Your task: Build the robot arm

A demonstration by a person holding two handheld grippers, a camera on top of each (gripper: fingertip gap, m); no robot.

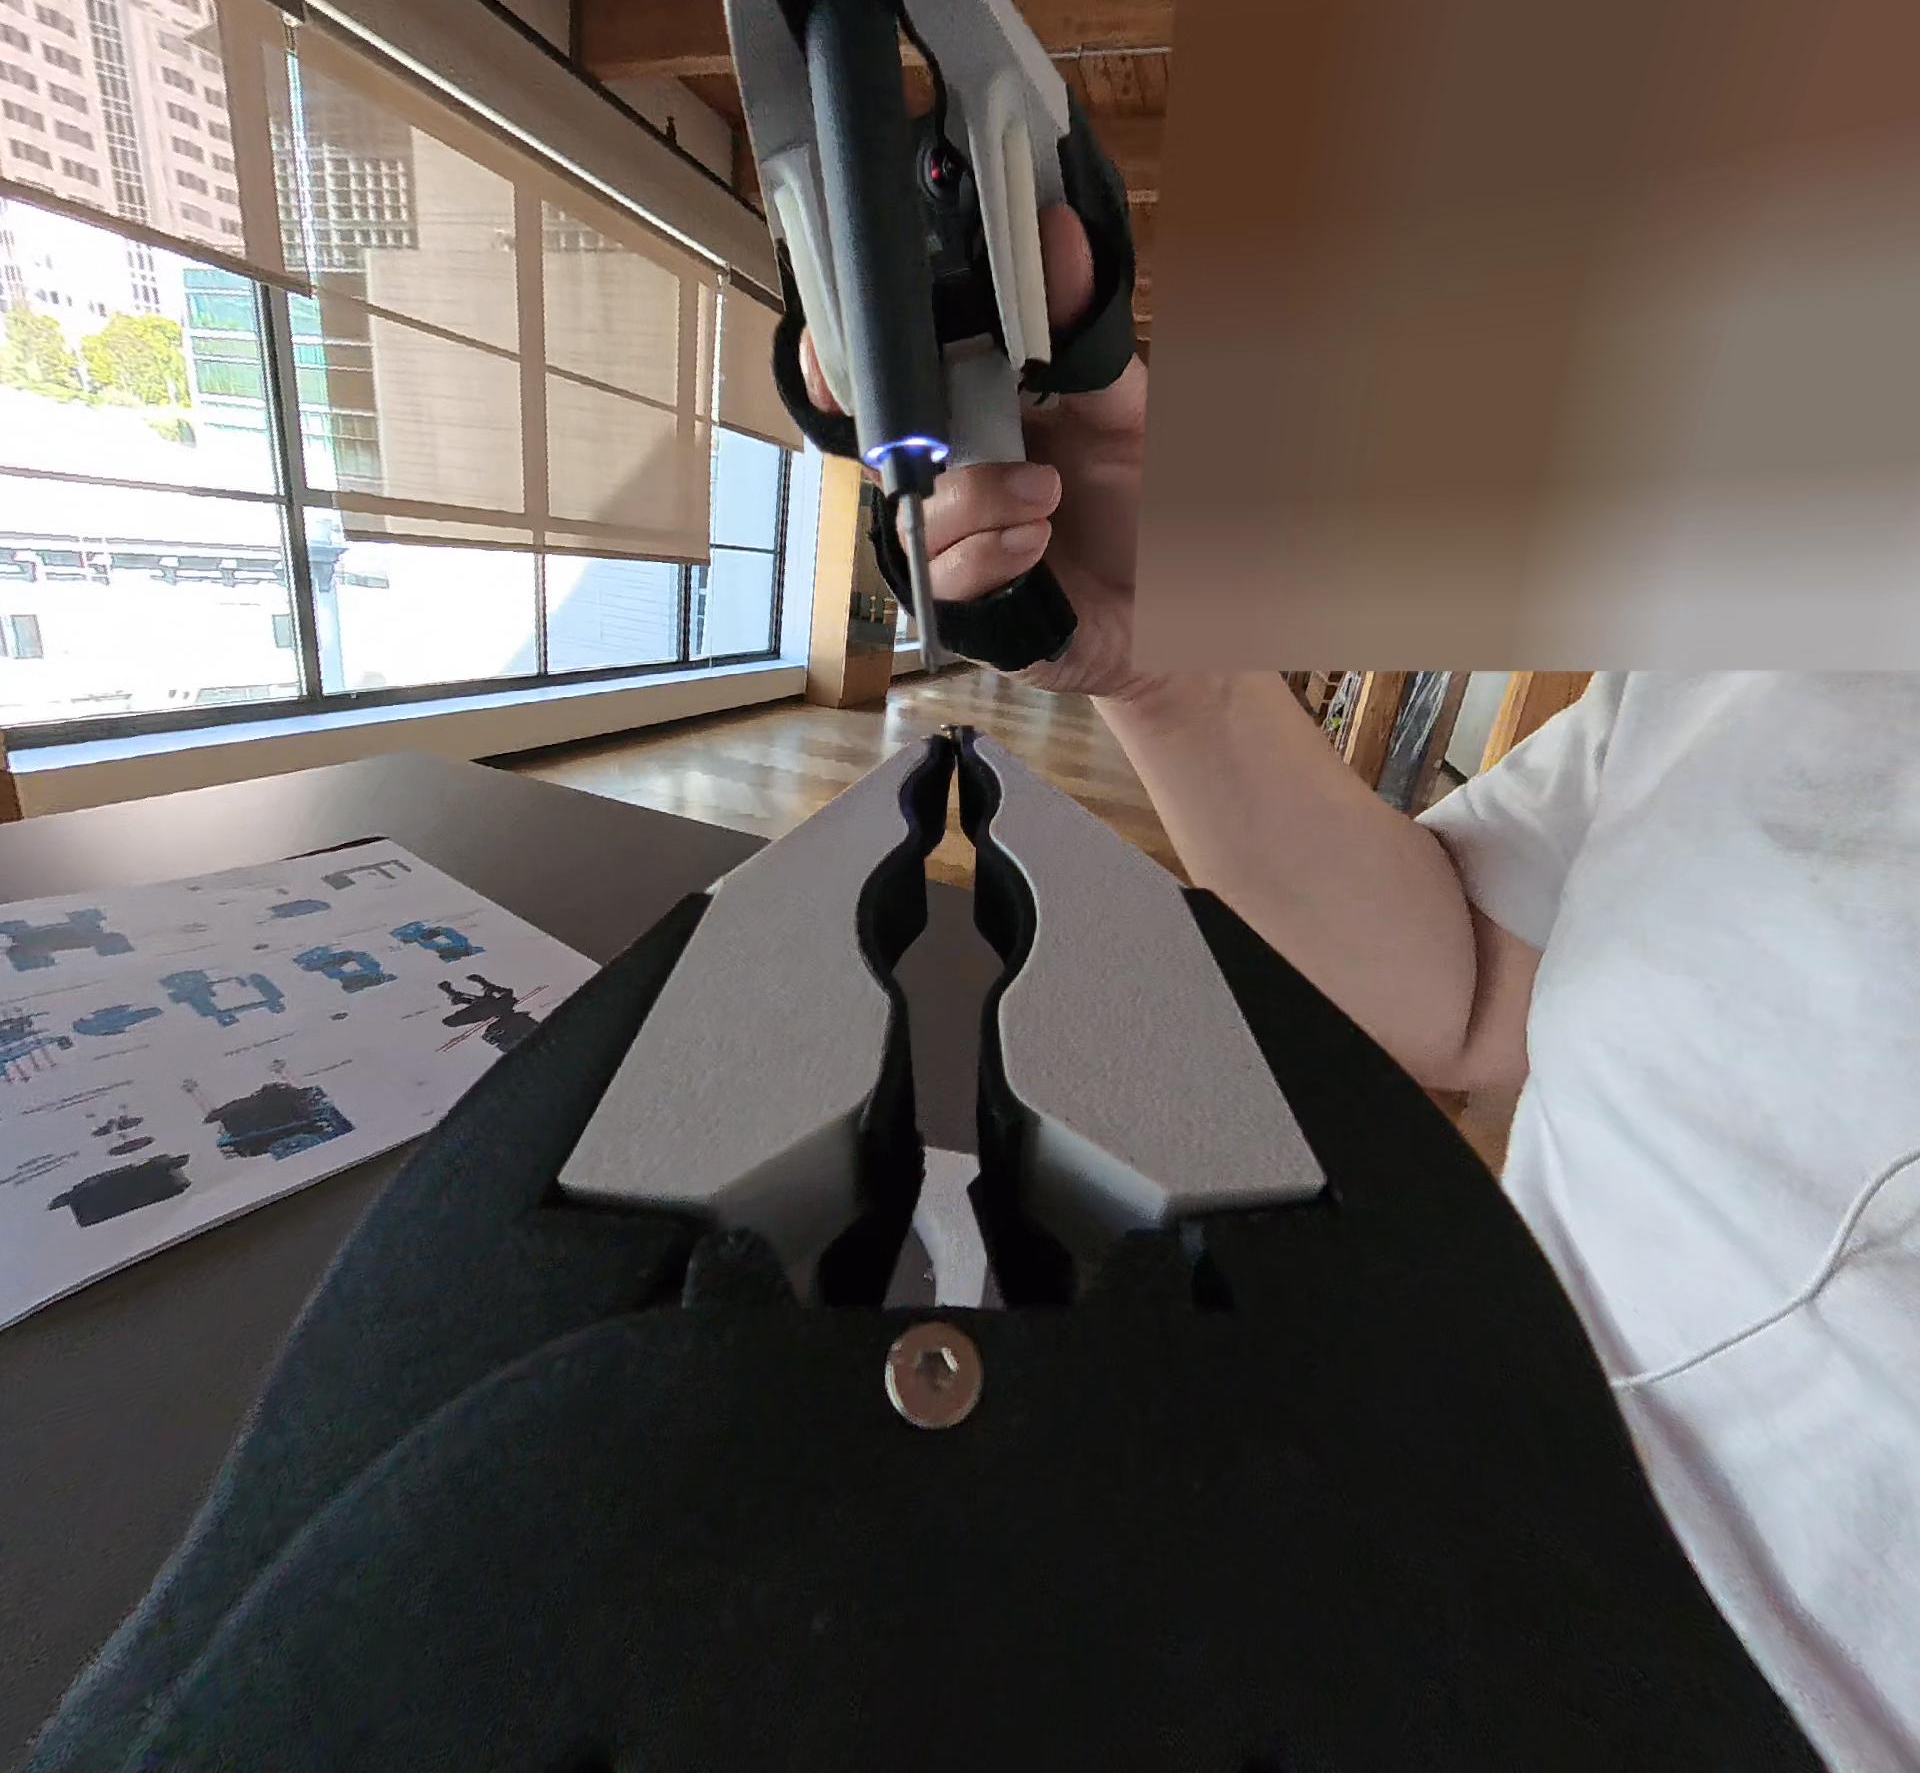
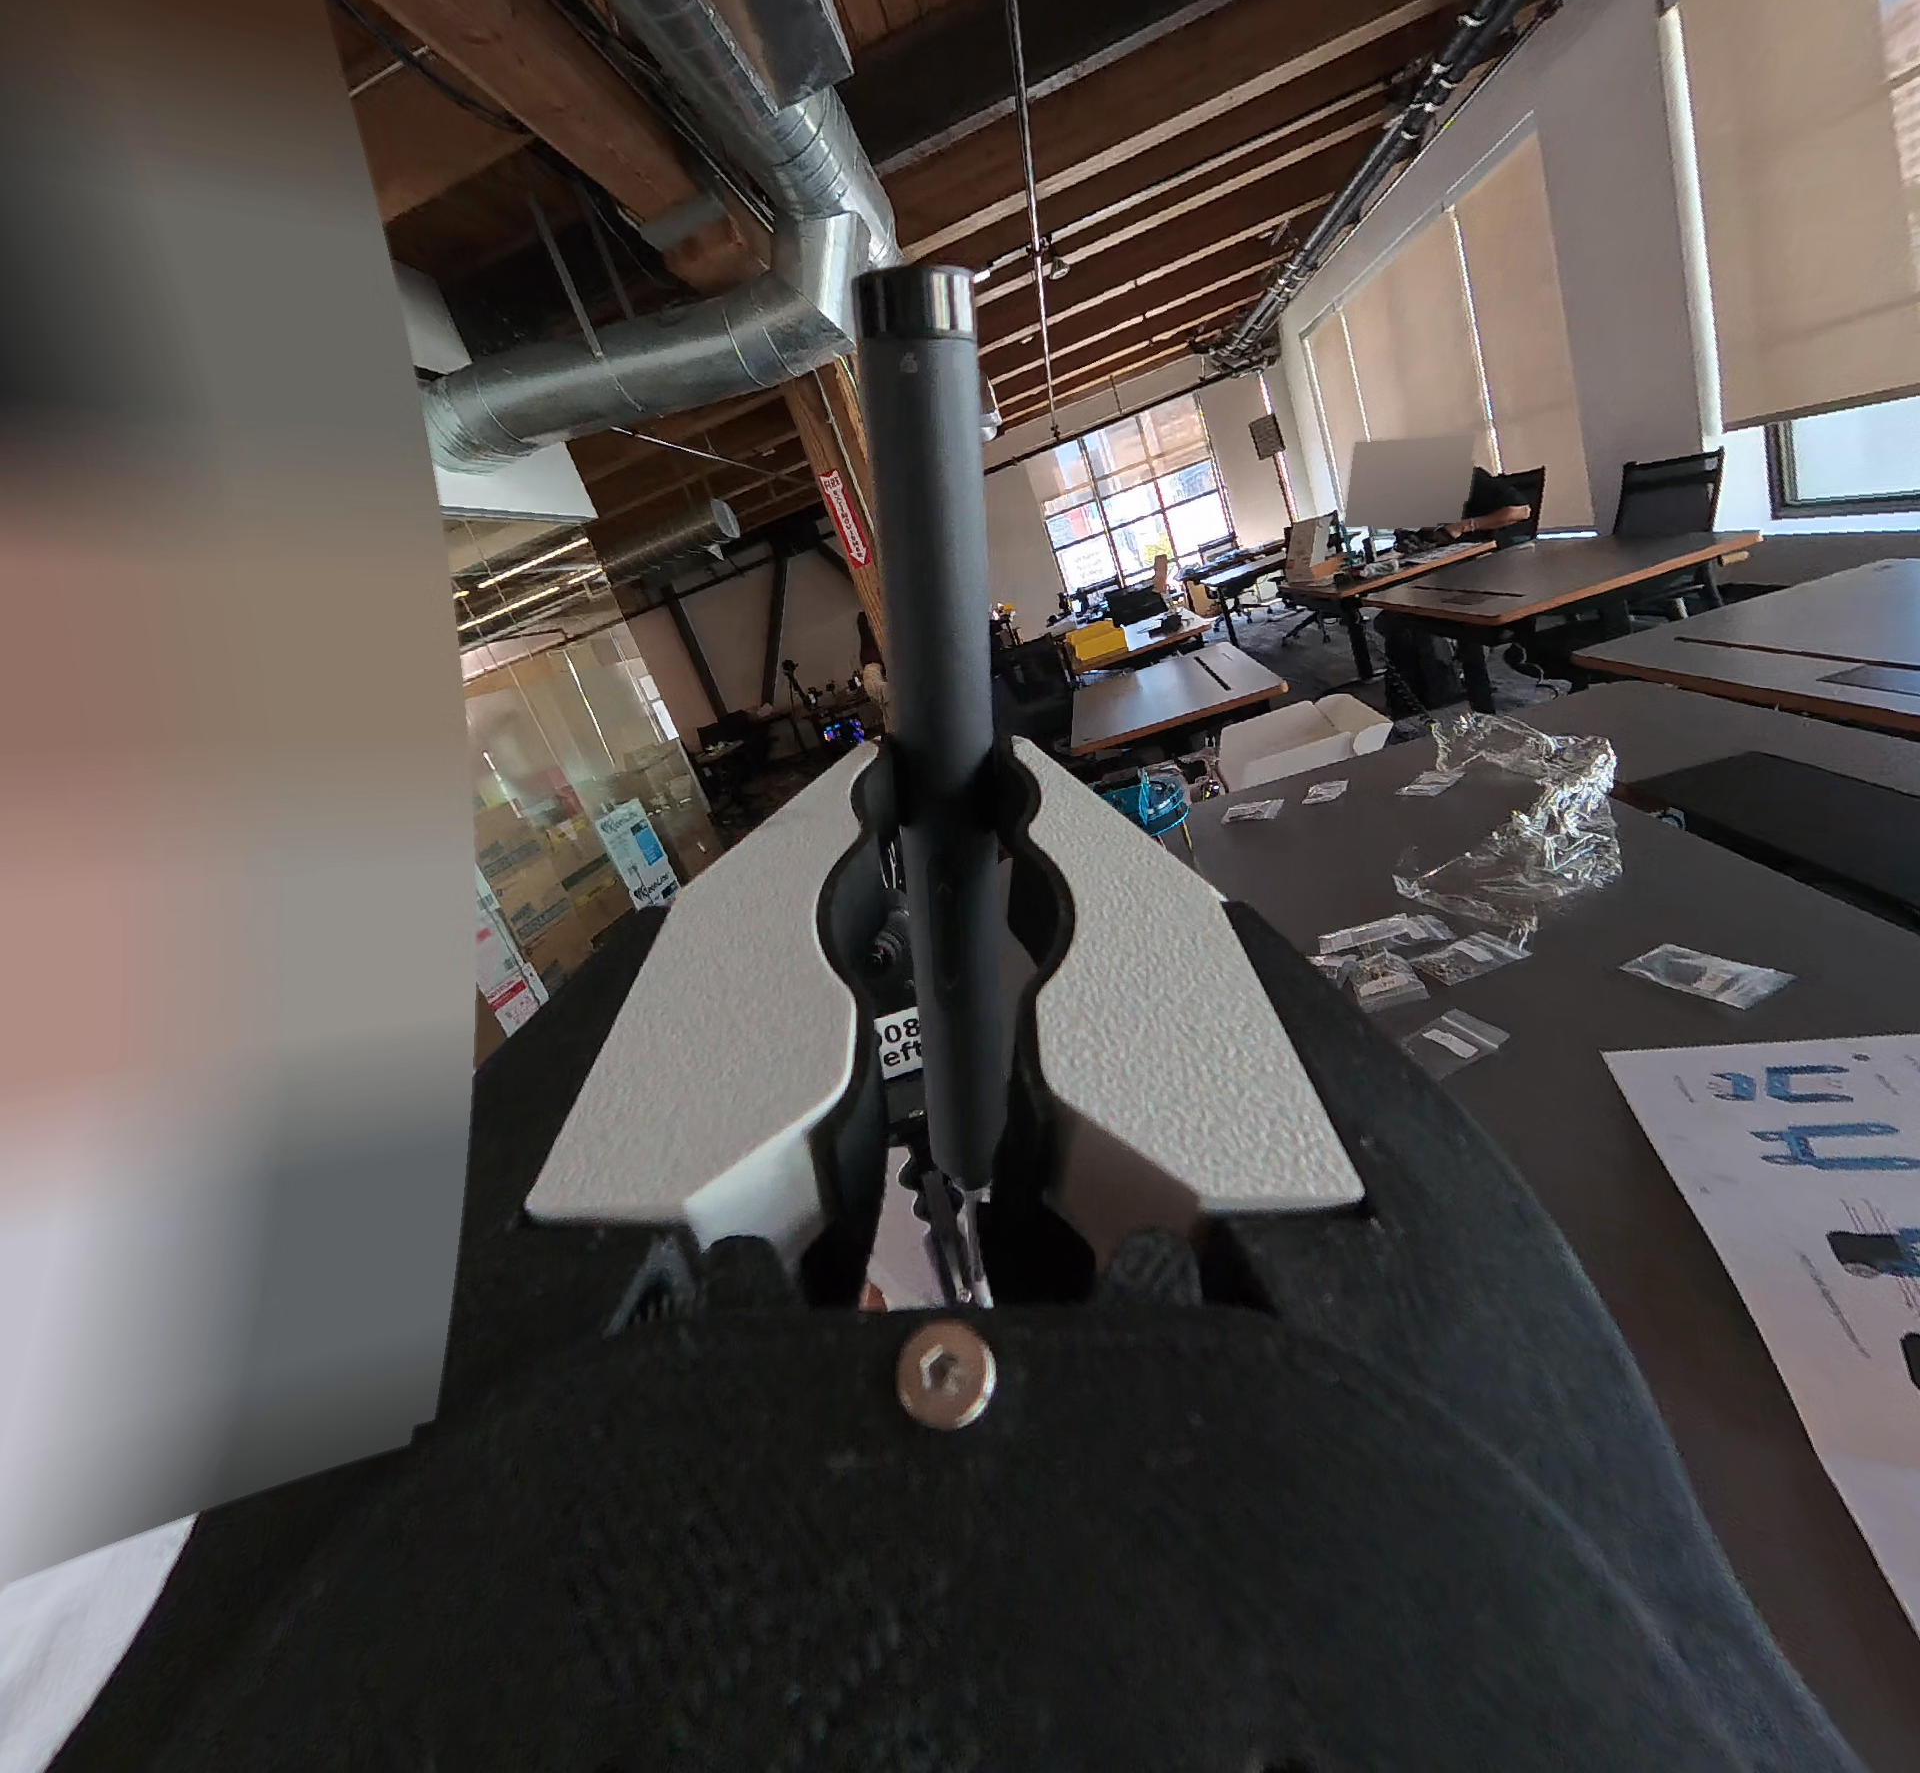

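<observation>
We hold the left gripper with jaws clenched on a tiny screw at their tips, presenting it upward. The right gripper has its jaws clamped on an electric driver, bit pointing down just above the screw, apparently for alignment. A printed sheet lies on the bench at left.

Each gripper has two pale grey, grainy fingers with wavy black inner edges, set in a matte black body with one silver hex screw. The person wears a white short-sleeved T-shirt, crossed by a thin white cord, and black finger straps.
</observation>
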